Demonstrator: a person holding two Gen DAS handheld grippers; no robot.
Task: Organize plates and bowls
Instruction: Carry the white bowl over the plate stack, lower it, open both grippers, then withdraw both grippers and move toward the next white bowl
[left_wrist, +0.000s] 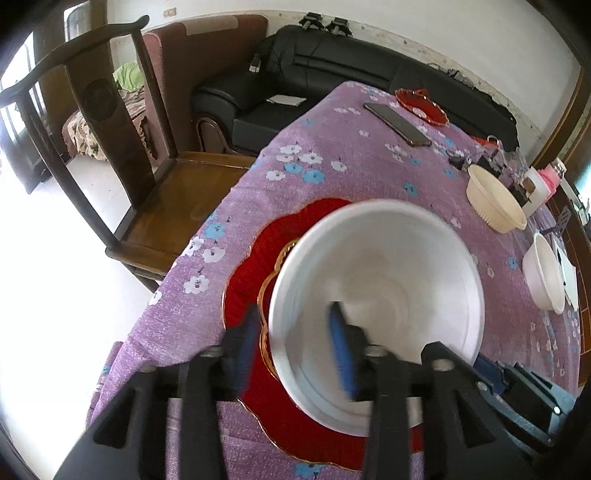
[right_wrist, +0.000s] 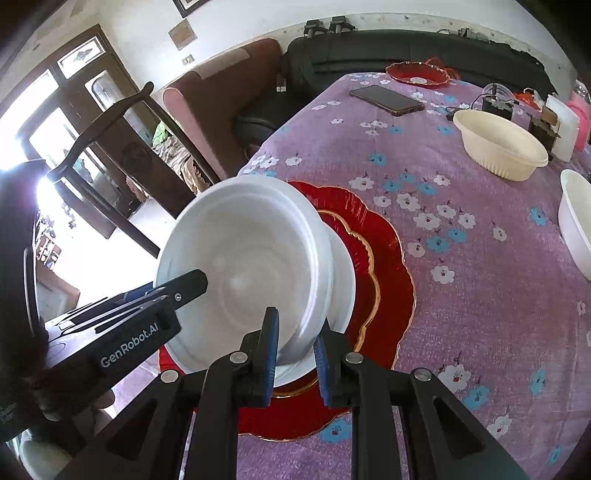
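Tilting above the large red plate (right_wrist: 388, 258), the white bowl (right_wrist: 251, 266) is empty and sits over a second white bowl (right_wrist: 341, 269) that rests on that plate; the right gripper (right_wrist: 295, 354) has its fingers clamped on the upper bowl's near rim, and the left gripper (left_wrist: 295, 347) has its fingers either side of the same rim, though whether they pinch it cannot be told. Farther along the desk (right_wrist: 480, 295), covered in purple flowered cloth, stand an empty cream bowl (right_wrist: 498, 147), another white bowl (right_wrist: 576, 221), a small red dish (right_wrist: 417, 74) and a phone (right_wrist: 386, 99), with a wooden chair (left_wrist: 122, 166) and black sofa (left_wrist: 332, 70) beyond.
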